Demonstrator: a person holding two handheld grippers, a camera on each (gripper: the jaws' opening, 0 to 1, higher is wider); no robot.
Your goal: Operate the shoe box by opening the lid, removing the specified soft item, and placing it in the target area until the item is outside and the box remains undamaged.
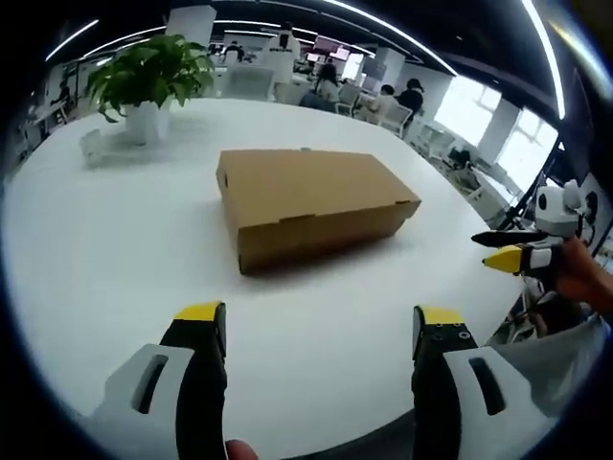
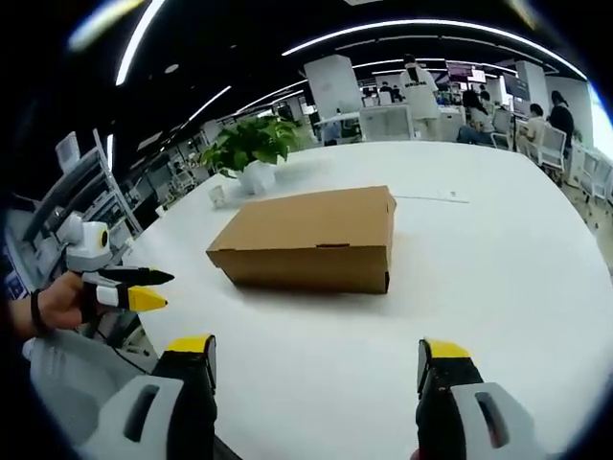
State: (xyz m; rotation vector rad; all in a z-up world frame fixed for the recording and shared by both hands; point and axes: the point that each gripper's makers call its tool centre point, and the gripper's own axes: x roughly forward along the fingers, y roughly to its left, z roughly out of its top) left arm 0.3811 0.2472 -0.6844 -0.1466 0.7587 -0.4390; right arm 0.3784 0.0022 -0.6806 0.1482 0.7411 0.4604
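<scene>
A brown cardboard shoe box [image 1: 311, 201] lies with its lid down in the middle of the white table [image 1: 105, 259]; its contents are hidden. My left gripper [image 1: 321, 316] stands open in front of it, well short of the box, with nothing between its yellow-tipped jaws. In the right gripper view the box [image 2: 311, 240] sits ahead of my right gripper [image 2: 316, 350], which is also open and empty. The right gripper [image 1: 487, 248] shows at the table's right edge, held by a hand. The left gripper [image 2: 168, 289] shows at the left, off the table's edge.
A green plant in a white pot [image 1: 148, 91] stands at the table's far side, behind the box, with a small white object [image 1: 91, 144] beside it. A flat white slip [image 2: 445, 196] lies past the box. People sit at desks in the background.
</scene>
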